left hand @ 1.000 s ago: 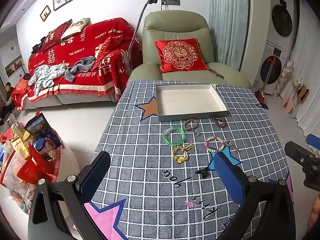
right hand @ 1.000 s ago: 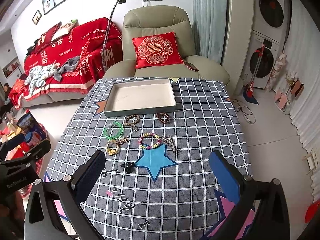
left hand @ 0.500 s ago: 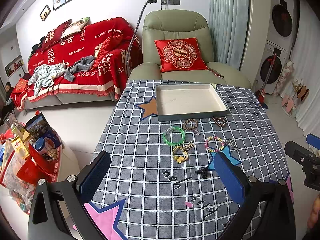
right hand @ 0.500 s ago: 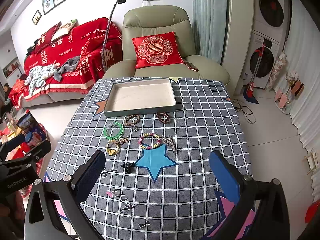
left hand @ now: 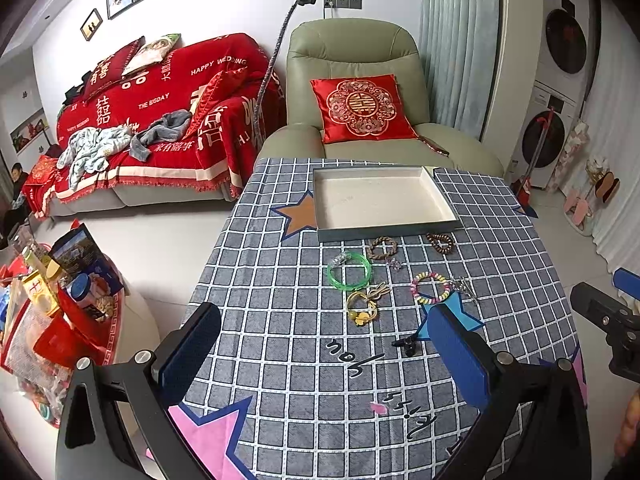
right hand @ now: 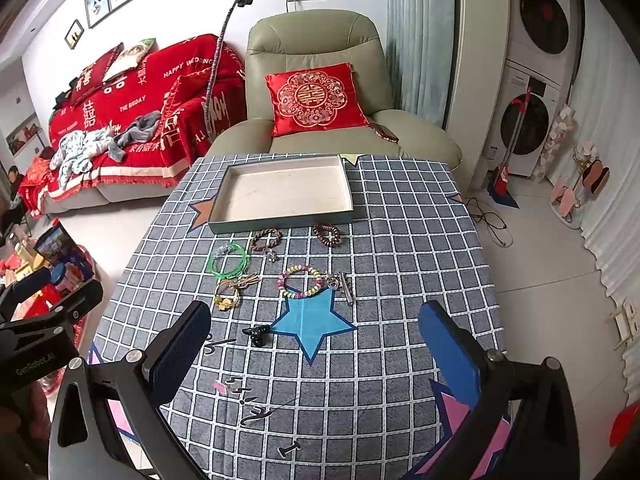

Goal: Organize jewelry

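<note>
Both claws, left claw [left hand: 324, 344] and right claw [right hand: 316, 344], spread wide, empty, above tabletop [right hand: 420, 240]. Bracelets, e.g. green bangle [right hand: 228, 260], lie ahead of claws; tray [right hand: 280, 222] beyond, empty. Risk: thin pieces slipping from pads, cloth snagging.

Tablecloth [right hand: 400, 240]: grey, white grid, blue, orange, pink stars. Tray [right hand: 280, 222]: grey walls, off-white floor. Bangle [right hand: 228, 260]: translucent green. Beaded bracelet [right hand: 302, 281]: pastel multicolour. Gripper pads [right hand: 448, 354]: blue. Cushion [right hand: 316, 98]: red, gold medallion. Armchair [right hand: 316, 36]: sage green.
</note>
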The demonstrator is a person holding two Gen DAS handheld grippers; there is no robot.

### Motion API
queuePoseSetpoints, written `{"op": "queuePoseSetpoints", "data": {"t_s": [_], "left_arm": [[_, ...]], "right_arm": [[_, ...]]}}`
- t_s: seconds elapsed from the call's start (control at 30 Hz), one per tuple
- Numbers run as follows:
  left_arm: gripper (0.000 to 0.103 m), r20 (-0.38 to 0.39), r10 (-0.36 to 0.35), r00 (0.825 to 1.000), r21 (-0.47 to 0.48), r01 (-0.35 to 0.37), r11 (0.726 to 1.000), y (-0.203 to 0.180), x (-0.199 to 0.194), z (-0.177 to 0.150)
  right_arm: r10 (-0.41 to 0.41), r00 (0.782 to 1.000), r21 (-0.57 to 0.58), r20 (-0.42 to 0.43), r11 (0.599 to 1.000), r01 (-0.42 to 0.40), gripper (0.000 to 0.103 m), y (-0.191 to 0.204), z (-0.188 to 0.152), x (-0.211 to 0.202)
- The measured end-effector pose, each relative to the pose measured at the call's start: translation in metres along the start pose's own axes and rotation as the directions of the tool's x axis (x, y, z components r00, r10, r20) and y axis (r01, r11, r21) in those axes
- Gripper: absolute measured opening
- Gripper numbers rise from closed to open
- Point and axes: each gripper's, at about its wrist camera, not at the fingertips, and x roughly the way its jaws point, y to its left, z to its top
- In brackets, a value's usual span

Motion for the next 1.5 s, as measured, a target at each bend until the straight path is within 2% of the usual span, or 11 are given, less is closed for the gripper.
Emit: {"op": "queuePoseSetpoints", "data": {"t_s": [1.5], "left_arm": [[0.103,-0.016,0.003,1.0,-0.001,-0.003,1.0,0.0041,0.008,-0.0035]], "right_arm": [[0.0,1.0,0.001,-0.027,1.0,0.0,0.103,0.0044,-0.0062,0.01]]}}
